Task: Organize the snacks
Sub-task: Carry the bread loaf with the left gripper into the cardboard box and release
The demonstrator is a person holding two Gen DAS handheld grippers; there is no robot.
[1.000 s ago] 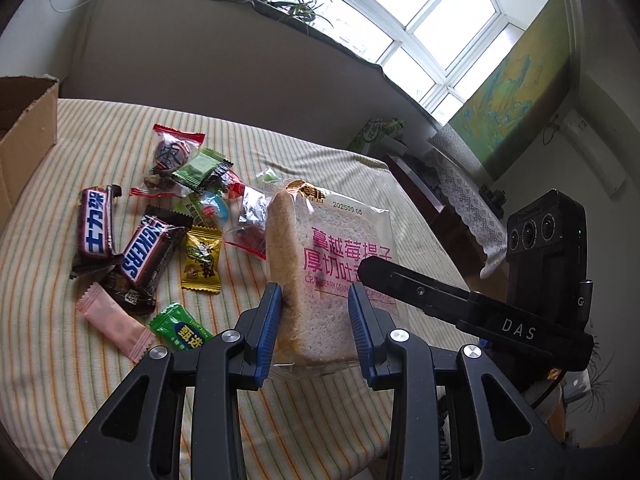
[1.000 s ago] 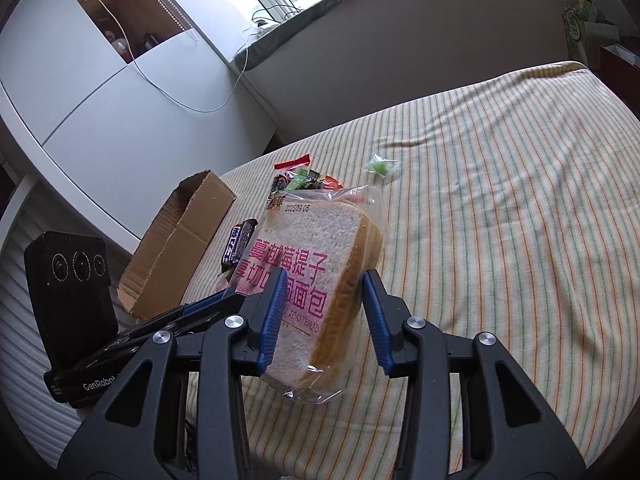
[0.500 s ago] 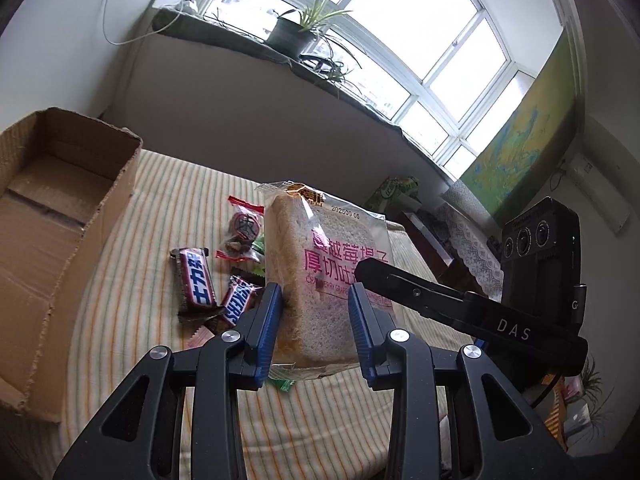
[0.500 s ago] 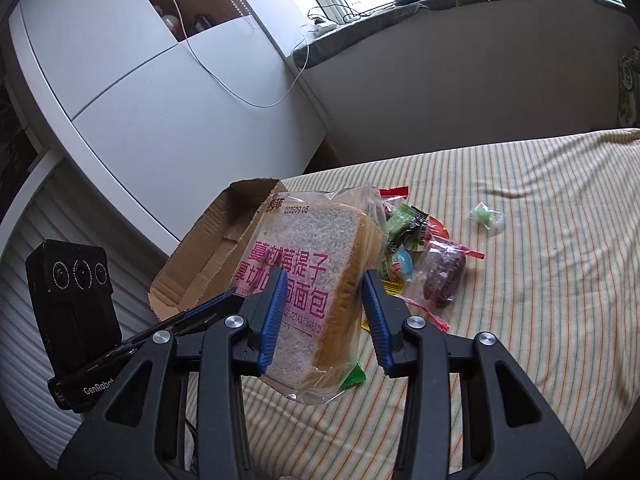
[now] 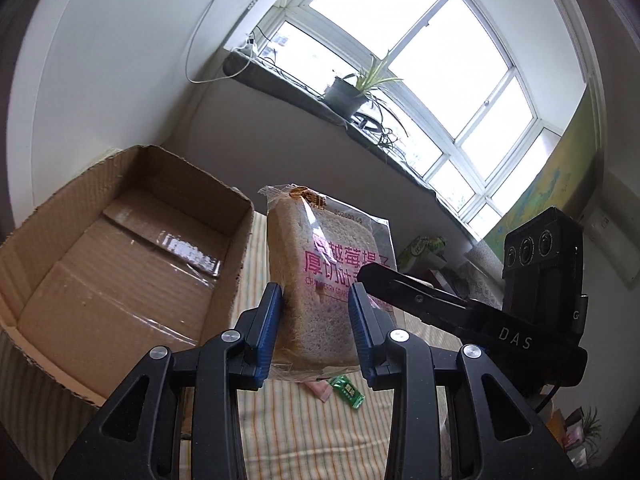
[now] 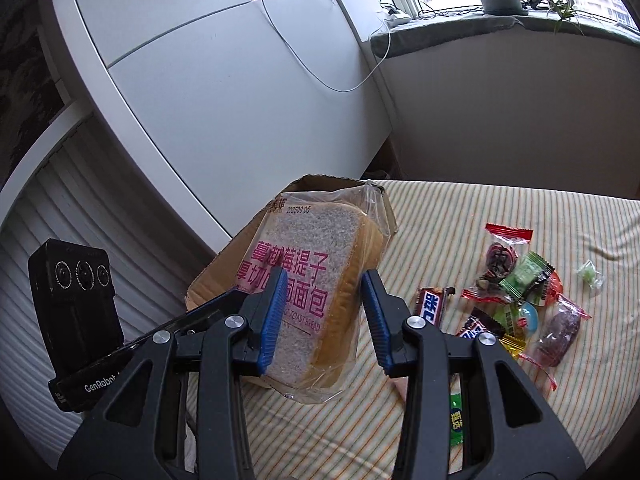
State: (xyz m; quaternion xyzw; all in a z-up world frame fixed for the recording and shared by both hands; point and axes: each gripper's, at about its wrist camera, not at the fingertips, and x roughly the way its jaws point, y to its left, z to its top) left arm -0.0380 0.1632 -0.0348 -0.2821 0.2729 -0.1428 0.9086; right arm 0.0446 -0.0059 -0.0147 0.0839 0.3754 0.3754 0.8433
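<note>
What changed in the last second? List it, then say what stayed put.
The bag of bread was carried off the striped tablecloth toward the open cardboard box, which now fills the left wrist view. The candy pile fell behind, to the right. Unchanged: the left gripper and the right gripper both hold the bag upright, jaws as before; the box looks empty.

Both the left gripper (image 5: 315, 332) and right gripper (image 6: 325, 316) angle downward, fingers clamped from opposite sides.

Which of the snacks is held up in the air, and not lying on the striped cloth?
The bagged toast bread, with pink lettering. Both the left gripper and right gripper clamp it; the candies and chocolate bars lie on the cloth.
</note>
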